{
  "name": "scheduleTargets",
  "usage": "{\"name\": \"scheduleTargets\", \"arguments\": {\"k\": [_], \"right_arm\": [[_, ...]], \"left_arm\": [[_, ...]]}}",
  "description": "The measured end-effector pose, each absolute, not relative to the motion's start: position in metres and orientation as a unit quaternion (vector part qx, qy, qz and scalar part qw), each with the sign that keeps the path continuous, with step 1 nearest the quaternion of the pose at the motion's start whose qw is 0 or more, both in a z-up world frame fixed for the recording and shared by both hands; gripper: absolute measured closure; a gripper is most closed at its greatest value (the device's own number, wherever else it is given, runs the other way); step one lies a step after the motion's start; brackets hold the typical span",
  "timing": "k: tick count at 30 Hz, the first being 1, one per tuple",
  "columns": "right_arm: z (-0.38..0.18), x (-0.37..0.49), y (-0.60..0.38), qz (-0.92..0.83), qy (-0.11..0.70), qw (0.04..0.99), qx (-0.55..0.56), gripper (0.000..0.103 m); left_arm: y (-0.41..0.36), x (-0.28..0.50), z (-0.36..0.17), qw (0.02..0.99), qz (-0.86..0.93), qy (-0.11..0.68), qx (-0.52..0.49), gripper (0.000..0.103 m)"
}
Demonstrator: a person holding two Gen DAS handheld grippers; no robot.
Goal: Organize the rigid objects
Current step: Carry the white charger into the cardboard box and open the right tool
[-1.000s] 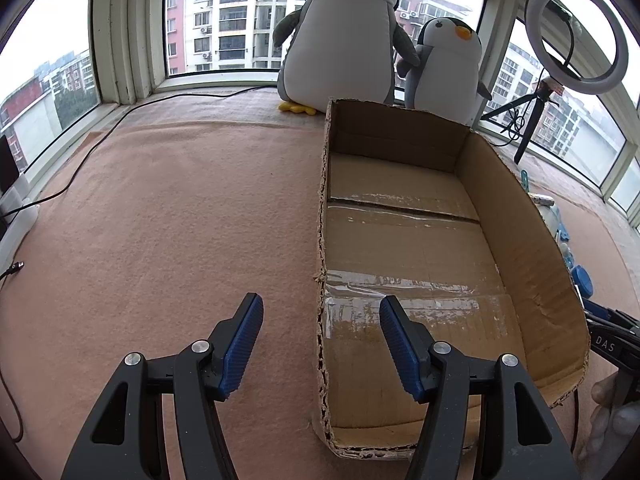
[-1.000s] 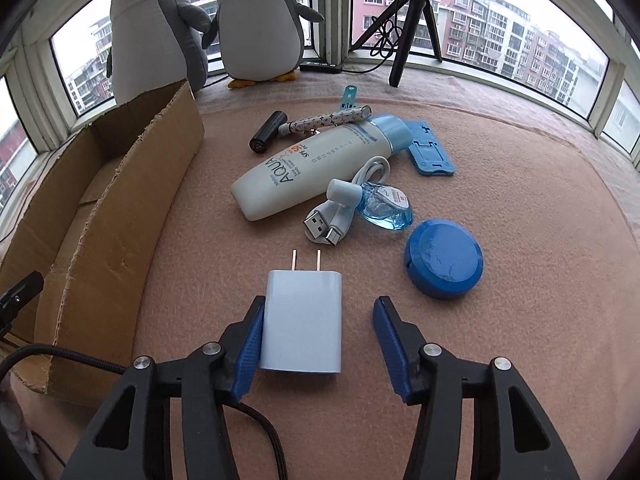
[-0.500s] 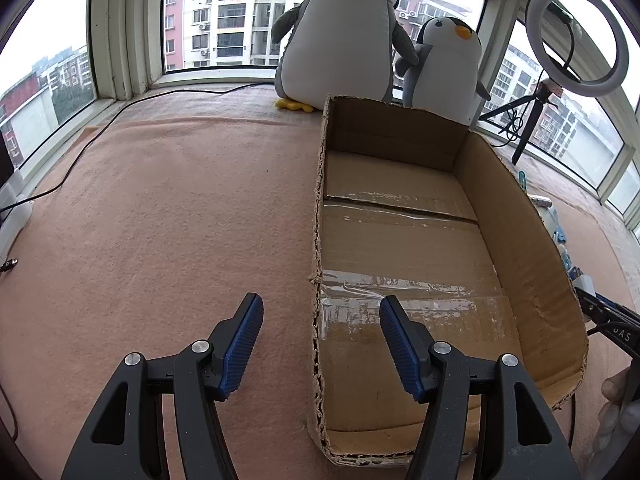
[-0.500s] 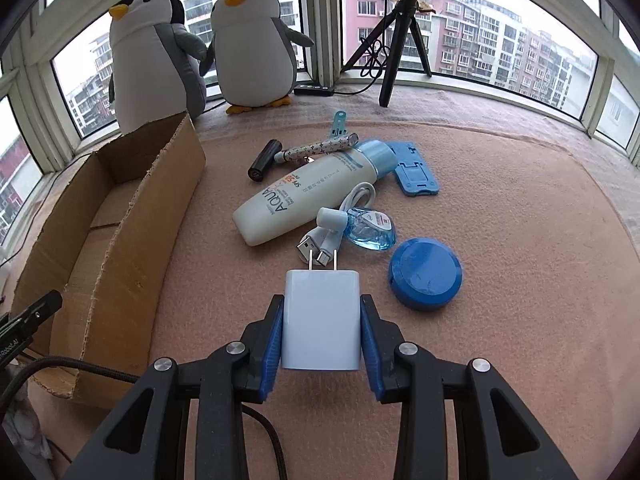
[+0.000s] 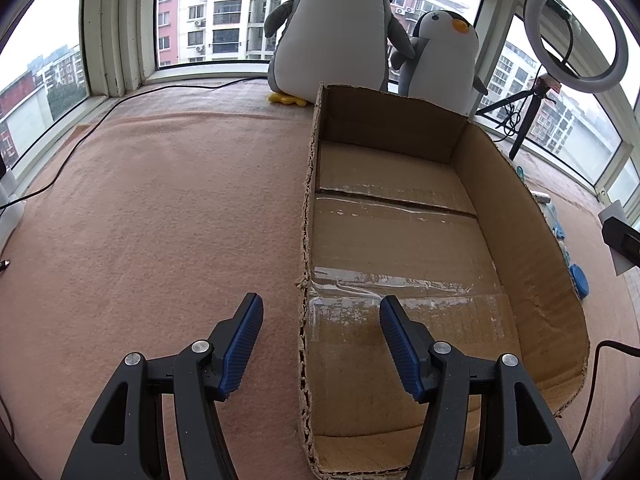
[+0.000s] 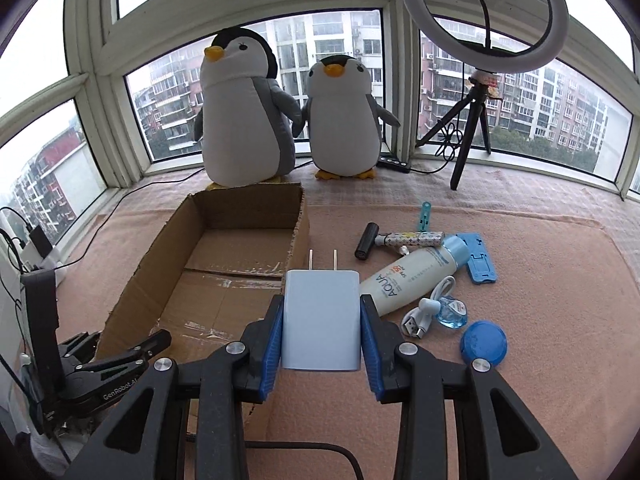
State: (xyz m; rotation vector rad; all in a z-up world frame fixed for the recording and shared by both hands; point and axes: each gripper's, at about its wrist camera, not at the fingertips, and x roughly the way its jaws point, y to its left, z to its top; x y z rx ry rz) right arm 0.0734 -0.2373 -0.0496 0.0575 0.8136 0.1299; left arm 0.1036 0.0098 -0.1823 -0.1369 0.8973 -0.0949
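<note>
My right gripper [image 6: 322,332] is shut on a pale blue wall charger [image 6: 321,318], prongs pointing away, lifted above the pink cloth beside the right wall of the open cardboard box [image 6: 244,240]. The box [image 5: 516,220] holds nothing; its taped floor shows in the left wrist view. My left gripper [image 5: 320,344] stands open, straddling the box's near left wall, nothing between its fingers. It also shows at the lower left of the right wrist view as the left gripper [image 6: 120,364]. On the cloth to the right lie a white AQUA bottle [image 6: 412,276], a white USB cable [image 6: 428,308] and a blue round lid [image 6: 483,343].
Two plush penguins [image 6: 240,112] sit behind the box at the window. A ring light on a tripod [image 6: 476,120] stands at the back right. A black-capped pen [image 6: 396,239], teal clip [image 6: 425,216], blue phone stand [image 6: 478,258] and clear blue item [image 6: 452,312] lie near the bottle. Cables run along the left.
My right gripper shut on the charger, then lifted it and swung left toward the box. The left gripper stayed open, shifting only slightly.
</note>
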Motion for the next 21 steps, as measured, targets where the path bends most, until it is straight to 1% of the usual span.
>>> {"name": "scheduleTargets", "arguments": {"k": [8, 18, 19, 21], "right_arm": [[-0.067, 0.079, -0.194, 0.112, 0.418, 0.902, 0.010, 0.071], [-0.082, 0.089, -0.177, 0.123, 0.436, 0.891, 0.000, 0.071], [-0.082, 0.089, -0.178, 0.123, 0.437, 0.891, 0.002, 0.070], [-0.081, 0.089, -0.180, 0.122, 0.434, 0.893, 0.009, 0.063]], "left_arm": [[0.010, 0.105, -0.182, 0.895, -0.044, 0.438, -0.067, 0.038], [0.008, 0.106, -0.182, 0.895, -0.045, 0.439, -0.064, 0.038], [0.008, 0.107, -0.182, 0.895, -0.046, 0.439, -0.064, 0.038], [0.008, 0.107, -0.182, 0.895, -0.045, 0.440, -0.063, 0.038]]}}
